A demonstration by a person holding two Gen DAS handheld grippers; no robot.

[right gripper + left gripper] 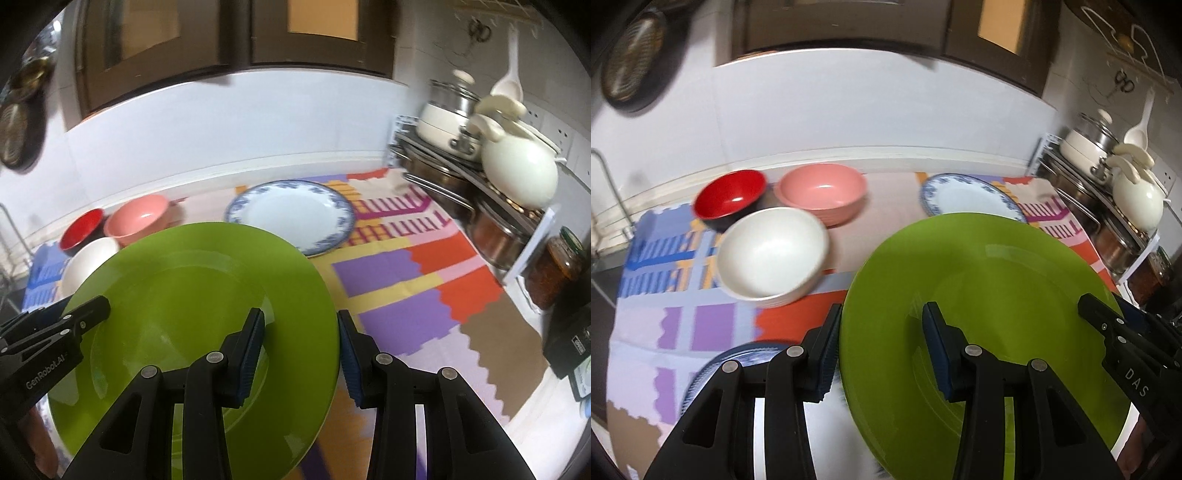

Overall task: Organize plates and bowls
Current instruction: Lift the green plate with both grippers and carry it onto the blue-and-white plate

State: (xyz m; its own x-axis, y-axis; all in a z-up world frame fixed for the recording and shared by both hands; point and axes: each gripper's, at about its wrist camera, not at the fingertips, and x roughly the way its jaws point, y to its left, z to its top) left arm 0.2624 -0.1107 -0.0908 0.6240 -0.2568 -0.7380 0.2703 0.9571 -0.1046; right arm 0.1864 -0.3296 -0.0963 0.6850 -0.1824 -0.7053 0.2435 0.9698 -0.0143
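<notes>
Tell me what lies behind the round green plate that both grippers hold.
Behind the round green plate sits a blue-rimmed white plate on the patchwork cloth; its near edge is covered. To its left stand white, pink and red bowls.

Left tongs (882, 345) clamp green plate (990, 280) rim.

Both wrist views look down, sharing the green plate (979, 280).
</notes>
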